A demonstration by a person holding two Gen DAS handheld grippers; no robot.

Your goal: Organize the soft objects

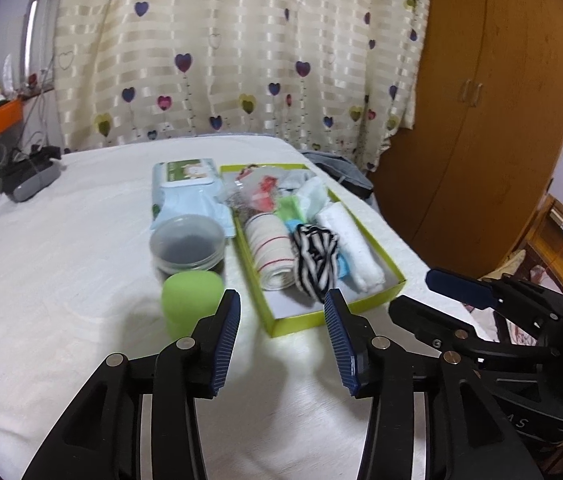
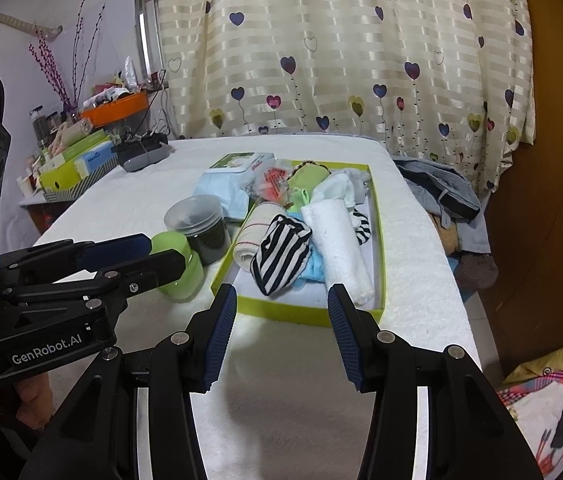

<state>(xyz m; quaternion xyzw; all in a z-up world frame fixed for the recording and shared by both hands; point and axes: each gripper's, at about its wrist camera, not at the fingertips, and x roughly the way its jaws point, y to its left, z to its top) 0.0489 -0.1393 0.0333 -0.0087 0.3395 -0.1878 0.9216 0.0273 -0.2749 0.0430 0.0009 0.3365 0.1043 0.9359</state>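
Observation:
A lime-green shallow box [image 1: 323,314] [image 2: 378,240] lies on the white-covered table. It holds a rolled cream towel with red stripes [image 1: 271,254] [image 2: 255,234], a black-and-white striped cloth [image 1: 317,258] [image 2: 279,254], a white folded towel [image 1: 351,246] [image 2: 339,246] and small green, blue and red items at the back. My left gripper [image 1: 281,338] is open and empty, just short of the box's near left corner. My right gripper [image 2: 281,330] is open and empty before the box's near edge. Each gripper shows in the other view, the right one [image 1: 437,296] and the left one [image 2: 161,252].
A green cup [image 1: 189,300] [image 2: 179,270] and a clear lidded jar with dark contents [image 1: 187,246] [image 2: 201,228] stand left of the box. A wet-wipes pack [image 1: 187,184] lies behind them. A black device [image 1: 29,178] sits far left. Clothes [image 2: 437,188] hang off the table's right edge.

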